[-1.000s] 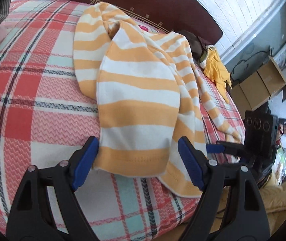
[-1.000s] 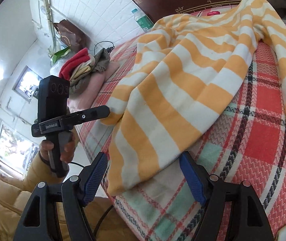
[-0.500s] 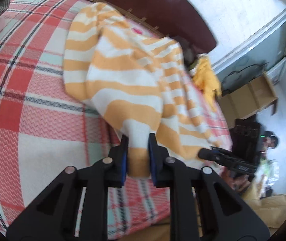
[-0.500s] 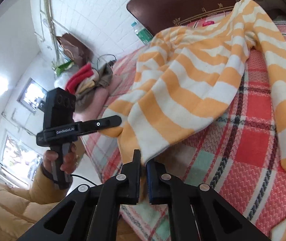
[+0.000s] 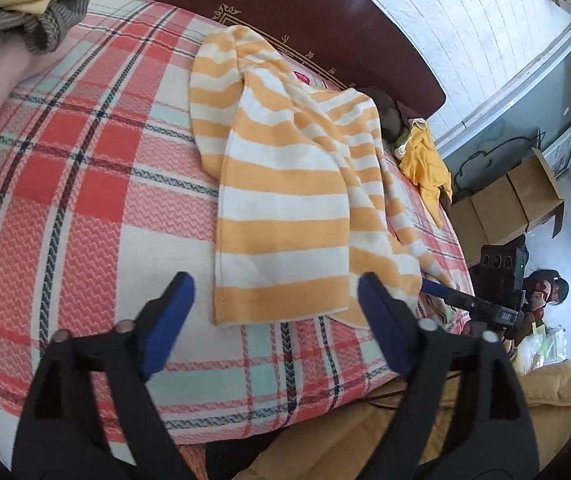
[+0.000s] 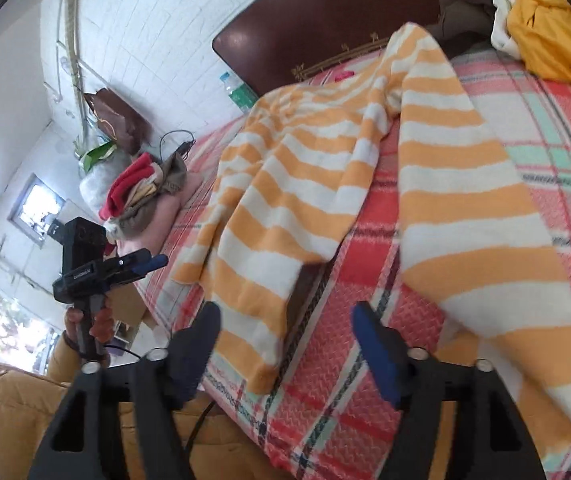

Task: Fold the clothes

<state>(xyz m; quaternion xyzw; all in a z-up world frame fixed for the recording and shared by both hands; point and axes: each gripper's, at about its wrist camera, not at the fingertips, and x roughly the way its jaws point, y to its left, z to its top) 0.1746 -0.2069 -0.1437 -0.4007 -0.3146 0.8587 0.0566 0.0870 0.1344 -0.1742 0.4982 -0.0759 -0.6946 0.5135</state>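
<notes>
Orange-and-white striped knit garment (image 5: 285, 200) lies across the red, white and teal plaid bedspread (image 5: 85, 184), its hem near the bed's front edge and its upper part reaching toward the dark wooden headboard (image 5: 285, 12). We hold our left gripper (image 5: 273, 320) just short of that hem, blue pads spread wide with nothing between them. Our right gripper (image 6: 285, 340) is likewise released and empty, hovering over a hanging striped corner at the bed's edge. We judge the garment is bunched in overlapping layers, not laid flat, so both tools sit at its near edge to take corners and spread it. Off to the sides, a yellow cloth (image 5: 425, 168) and a pile of other clothes (image 6: 145, 188) lie well apart from the work.
</notes>
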